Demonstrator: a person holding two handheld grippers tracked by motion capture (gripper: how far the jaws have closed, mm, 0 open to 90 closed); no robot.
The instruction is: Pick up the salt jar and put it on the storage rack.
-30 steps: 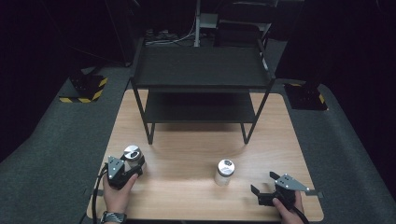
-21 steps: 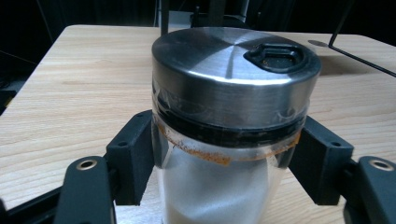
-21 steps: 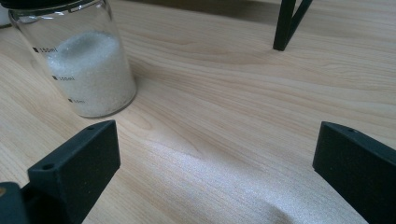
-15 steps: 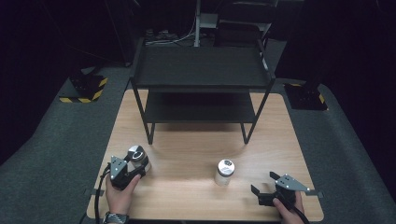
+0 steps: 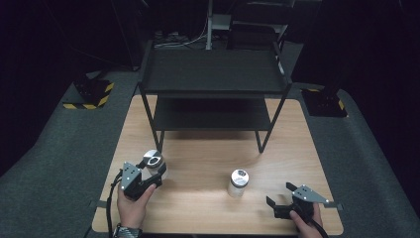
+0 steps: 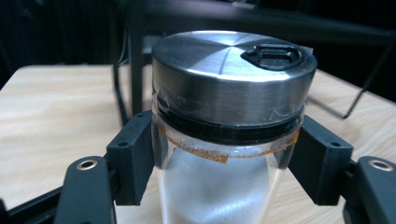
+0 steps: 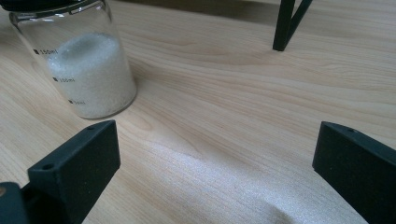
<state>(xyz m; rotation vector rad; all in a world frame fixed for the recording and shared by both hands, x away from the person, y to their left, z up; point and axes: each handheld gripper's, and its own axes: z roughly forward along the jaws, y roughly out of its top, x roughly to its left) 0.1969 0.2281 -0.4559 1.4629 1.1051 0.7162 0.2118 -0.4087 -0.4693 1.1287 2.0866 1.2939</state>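
My left gripper (image 5: 154,171) (image 6: 224,163) is shut on a glass jar (image 5: 153,163) (image 6: 229,135) with a brushed steel lid, white powder inside and an orange ring of residue under the lid. Its black pads press on both sides of the glass just below the lid, and the jar hangs above the wooden table (image 5: 198,153) at the front left. A second glass jar (image 5: 238,183) (image 7: 81,65) of white grains stands upright near the table's middle front. My right gripper (image 5: 280,204) (image 7: 215,163) rests open at the front right, apart from that jar, with bare wood between its jaws.
A black two-tier metal shelf rack (image 5: 213,84) stands at the back of the table; one of its legs (image 7: 285,23) shows in the right gripper view. Dark grey floor surrounds the table, with yellow-black striped bases (image 5: 91,96) at the left.
My left gripper has lifted the steel-lidded jar and carried it a little forward and to the right. The right gripper and the other jar have not moved.
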